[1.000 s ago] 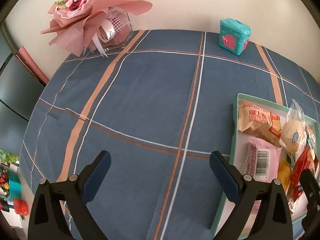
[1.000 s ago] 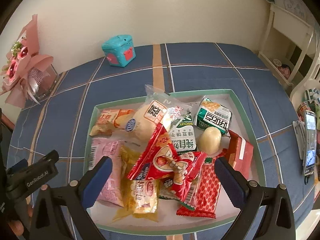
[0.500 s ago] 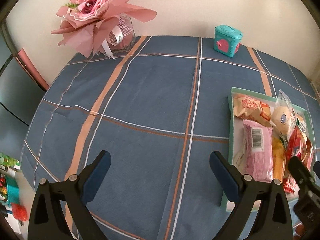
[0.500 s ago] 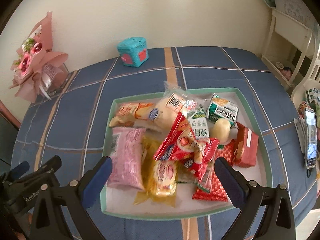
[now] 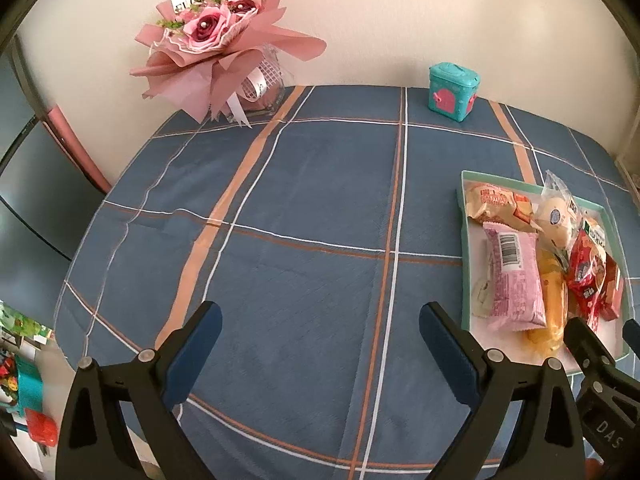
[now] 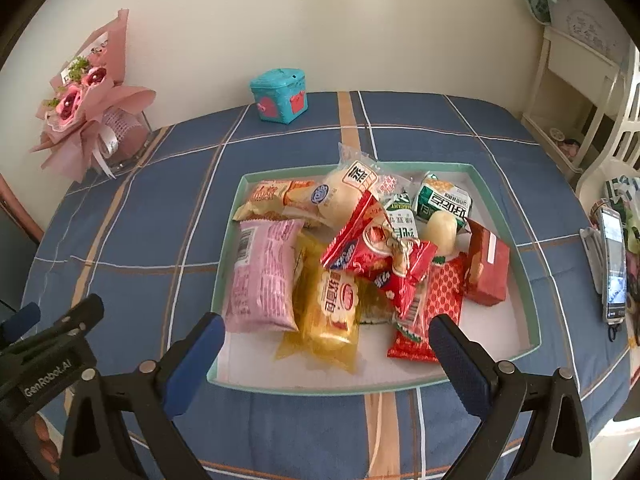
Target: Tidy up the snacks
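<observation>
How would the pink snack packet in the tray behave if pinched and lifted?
The pink snack packet looks puffed and film-wrapped, so probably light and squashy. Its glossy wrapper may slip. It lies flat beside the yellow packet, so it likely lifts free.

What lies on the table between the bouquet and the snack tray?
Nothing: in the left wrist view, only bare blue plaid tablecloth stretches from the bouquet to the tray. The teal box stands further back, by the wall.

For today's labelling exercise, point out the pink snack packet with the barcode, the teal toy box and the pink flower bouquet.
Pink snack packet with barcode [image 6: 262,276]: right wrist view, middle of wrapper.
Teal toy box [image 6: 280,96]: right wrist view, front face.
Pink flower bouquet [image 5: 216,36]: left wrist view, rose blooms.
</observation>
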### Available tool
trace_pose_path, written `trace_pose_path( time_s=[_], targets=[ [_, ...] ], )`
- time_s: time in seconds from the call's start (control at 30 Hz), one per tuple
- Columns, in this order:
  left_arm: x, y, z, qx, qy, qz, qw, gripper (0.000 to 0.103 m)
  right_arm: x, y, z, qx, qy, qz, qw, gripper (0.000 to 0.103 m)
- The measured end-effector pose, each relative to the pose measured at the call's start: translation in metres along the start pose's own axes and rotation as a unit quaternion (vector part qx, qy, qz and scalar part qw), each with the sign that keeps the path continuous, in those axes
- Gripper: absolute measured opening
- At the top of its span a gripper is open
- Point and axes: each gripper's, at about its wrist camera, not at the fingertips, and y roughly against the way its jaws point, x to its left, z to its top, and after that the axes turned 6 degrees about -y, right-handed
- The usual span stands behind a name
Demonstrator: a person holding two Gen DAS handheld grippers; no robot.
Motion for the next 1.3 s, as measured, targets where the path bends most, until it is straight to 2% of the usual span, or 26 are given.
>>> trace_pose_path(
  time_s=[0.47, 0.8, 1.3],
  targets=[
    [0.004, 0.016, -0.018, -0.016, -0.004, 0.001, 0.9999, 0.099, 0.0, 0.012, -0.018, -0.007, 0.004, 0.003, 1.0, 0.103],
    [0.008, 0.019, -0.03, -0.013, -0.006, 0.002, 0.9999, 0.099, -0.004, 0.018, -0.024, -0.013, 0.0, 0.005, 1.0, 0.103],
    [0.012, 0.017, -0.031, -0.007, -0.001, -0.001, 1.0, 0.099, -0.005, 0.018, -0.024, -0.015, 0.0, 0.005, 1.0, 0.103]
  ],
)
